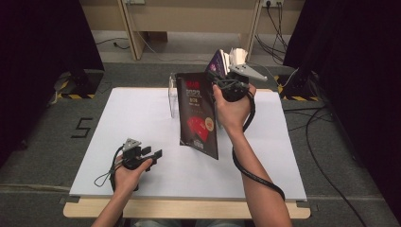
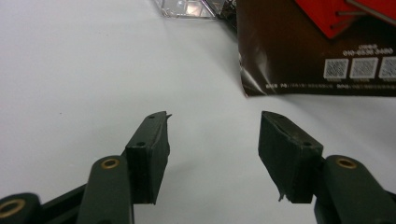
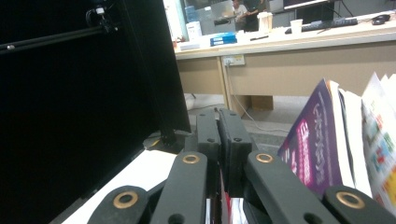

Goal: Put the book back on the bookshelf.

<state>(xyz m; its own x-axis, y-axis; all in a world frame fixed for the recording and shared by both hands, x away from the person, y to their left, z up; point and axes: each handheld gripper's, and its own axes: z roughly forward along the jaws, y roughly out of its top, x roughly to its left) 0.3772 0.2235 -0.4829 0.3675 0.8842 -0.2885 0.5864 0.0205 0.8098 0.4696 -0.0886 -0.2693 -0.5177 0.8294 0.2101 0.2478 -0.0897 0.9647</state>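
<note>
My right gripper point(image 1: 216, 81) is raised over the back of the table, and its jaws are shut on the top edge of a dark brown booklet point(image 1: 198, 118) with red graphics. The booklet hangs tilted, its lower corner close to the white sheet point(image 1: 137, 118). In the right gripper view the jaws point(image 3: 218, 116) stand pressed together, with a strip of red showing between the arms below. My left gripper point(image 1: 153, 152) rests low at the front left, open and holding nothing. Its view shows the jaws point(image 2: 212, 135) apart over bare white sheet, with the booklet point(image 2: 299, 51) ahead to the right.
A clear acrylic stand point(image 1: 173, 97) sits at the back of the sheet behind the booklet. A purple magazine point(image 1: 218, 61) and other upright ones stand beside my right gripper; the purple cover point(image 3: 310, 149) is close on its right. Black curtains flank the table.
</note>
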